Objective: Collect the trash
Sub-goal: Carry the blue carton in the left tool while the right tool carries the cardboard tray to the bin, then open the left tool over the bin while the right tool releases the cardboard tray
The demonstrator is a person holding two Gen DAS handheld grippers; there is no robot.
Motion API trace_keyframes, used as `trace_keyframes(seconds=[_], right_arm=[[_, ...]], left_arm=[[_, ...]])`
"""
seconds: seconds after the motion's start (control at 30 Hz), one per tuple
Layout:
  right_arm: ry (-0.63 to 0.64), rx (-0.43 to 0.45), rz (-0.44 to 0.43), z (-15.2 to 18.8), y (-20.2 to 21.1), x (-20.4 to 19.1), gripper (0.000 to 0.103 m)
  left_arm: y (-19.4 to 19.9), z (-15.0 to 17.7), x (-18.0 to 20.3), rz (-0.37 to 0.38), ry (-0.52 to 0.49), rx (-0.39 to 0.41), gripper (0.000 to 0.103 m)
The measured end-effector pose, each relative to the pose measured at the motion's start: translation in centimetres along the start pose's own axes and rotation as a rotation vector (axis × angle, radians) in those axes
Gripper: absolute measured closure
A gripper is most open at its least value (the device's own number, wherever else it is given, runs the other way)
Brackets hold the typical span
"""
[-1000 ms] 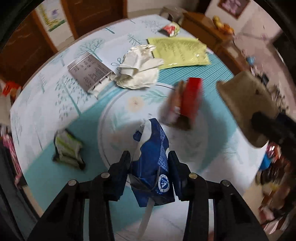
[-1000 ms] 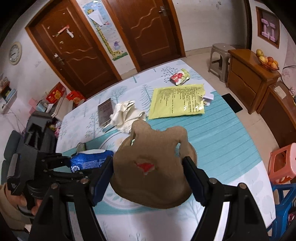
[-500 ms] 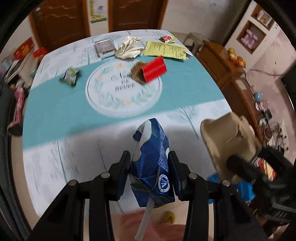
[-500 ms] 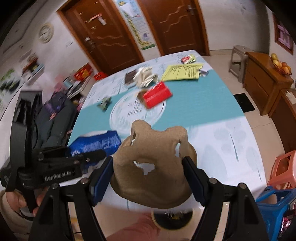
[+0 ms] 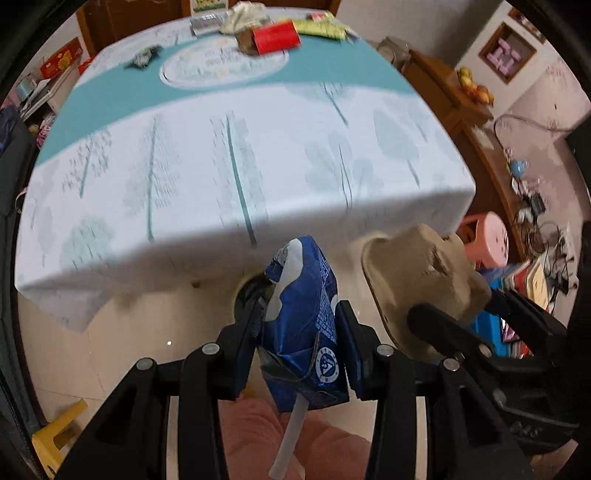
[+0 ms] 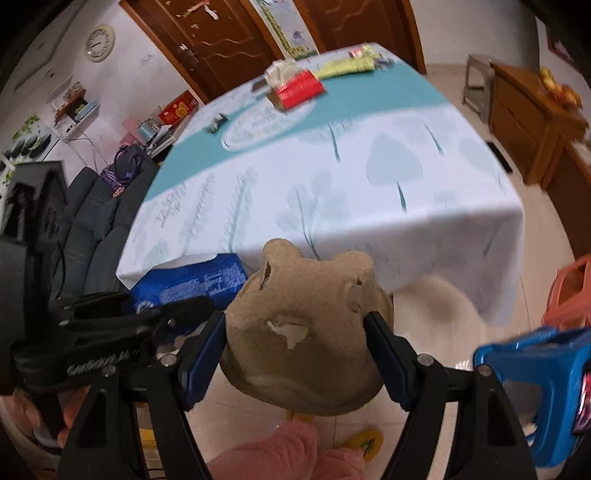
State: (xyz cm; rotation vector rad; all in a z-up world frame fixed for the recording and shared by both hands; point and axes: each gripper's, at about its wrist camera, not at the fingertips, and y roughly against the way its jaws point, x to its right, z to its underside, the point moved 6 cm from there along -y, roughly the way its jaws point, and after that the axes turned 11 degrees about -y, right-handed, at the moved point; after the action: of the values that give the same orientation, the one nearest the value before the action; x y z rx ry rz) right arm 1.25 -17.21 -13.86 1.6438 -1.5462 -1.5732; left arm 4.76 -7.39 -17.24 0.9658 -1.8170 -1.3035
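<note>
My left gripper [image 5: 300,314] is shut on a crumpled blue milk carton [image 5: 301,321] with a straw, held off the table over the floor. My right gripper [image 6: 295,328] is shut on a torn brown pulp tray piece [image 6: 306,332], also off the table; it shows in the left wrist view [image 5: 421,273] too. The carton appears in the right wrist view [image 6: 192,282] to the left. On the far table remain a red box [image 5: 275,37], a white crumpled tissue [image 5: 240,16], a yellow-green bag [image 5: 321,27], a small green wrapper [image 5: 144,57] and a grey packet [image 5: 205,24].
The table with a teal and white cloth [image 5: 240,166] fills the upper view, its near edge just ahead. A pink stool [image 5: 487,240], a blue stool [image 6: 535,373], a wooden cabinet [image 6: 535,122] and a dark sofa [image 6: 99,214] stand around. A dark round bin [image 5: 249,295] sits below the carton.
Both grippers have pulled back from above the table to beyond its near edge and lowered, still holding the carton and the pulp tray.
</note>
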Motion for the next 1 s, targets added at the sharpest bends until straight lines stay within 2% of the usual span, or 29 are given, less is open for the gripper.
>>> trace_keyframes(seconds=[0.2,0.47,0.67,0.87,0.9,0.93,0.97,1.0], right_arm=[[-0.056,-0.040,0.034,3.0,-4.0,2.9,0.028],[-0.121,-0.076,0.098,6.5,-11.2,7.5,0.028],[-0.140,-0.102,0.128,7.8,-15.8,10.1,0.028],[-0.127,-0.121,0.154,8.3,-20.5,11.9,0.027],[-0.124,-0.121,0.156,8.4,-21.0,12.0,0.027],[-0.121,-0.122,0.159,8.5,-21.8,12.2,0.027],[-0.122,-0.122,0.160,8.6,-22.2,12.3,0.027],[-0.126,-0.121,0.160,8.7,-22.8,12.4,0.027]], left_arm=[[-4.7,2.9,0.5,-0.009,-0.022,-0.053,0.063],[-15.0,5.1,-0.3,-0.028,-0.017,-0.109,0.063],[-21.9,5.0,-0.8,-0.033,-0.018,-0.125,0.062],[-26.0,4.7,-1.5,-0.082,-0.009,-0.103,0.062],[-26.3,4.7,-1.7,-0.087,-0.009,-0.096,0.060],[-26.6,4.6,-1.5,-0.102,-0.013,-0.094,0.052],[-26.8,4.7,-1.8,-0.123,-0.016,-0.089,0.040],[-27.0,4.8,-2.3,-0.134,-0.014,-0.082,0.035]])
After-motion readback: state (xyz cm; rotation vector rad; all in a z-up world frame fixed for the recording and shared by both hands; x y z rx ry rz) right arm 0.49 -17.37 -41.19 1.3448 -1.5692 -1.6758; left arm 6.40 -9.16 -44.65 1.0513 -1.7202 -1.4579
